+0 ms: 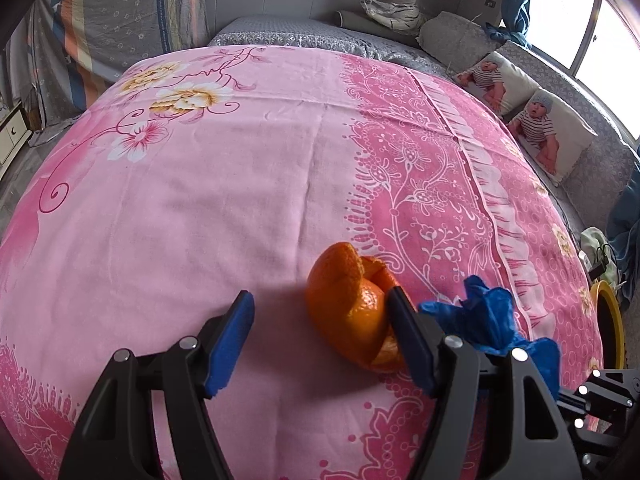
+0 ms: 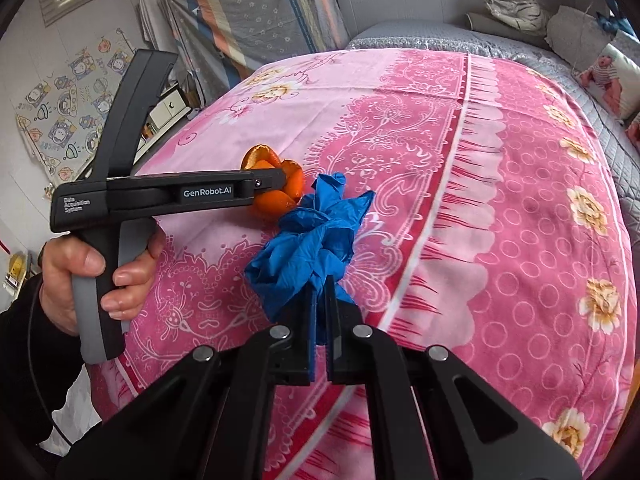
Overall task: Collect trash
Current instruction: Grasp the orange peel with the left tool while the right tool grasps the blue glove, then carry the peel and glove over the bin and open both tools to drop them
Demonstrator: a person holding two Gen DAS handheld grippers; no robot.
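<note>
right gripper (image 2: 320,292): clamped on blue glove (image 2: 312,240) | left gripper (image 1: 320,320): jaws apart, orange peel (image 1: 352,304) between, touching 1 finger | pink bedsheet (image 1: 240,200)

Left tongs (image 1: 320,332): black frame, blue pads, silver screws, grey-backed handle, white "GenRobot.AI" lettering. Right tongs (image 2: 320,308): same build. Person's sleeve (image 2: 24,344): black.

Open left tongs (image 1: 320,320) straddle orange peel (image 1: 350,308) on pink bedsheet (image 1: 240,184), blue glove (image 1: 486,320) just beside.
</note>
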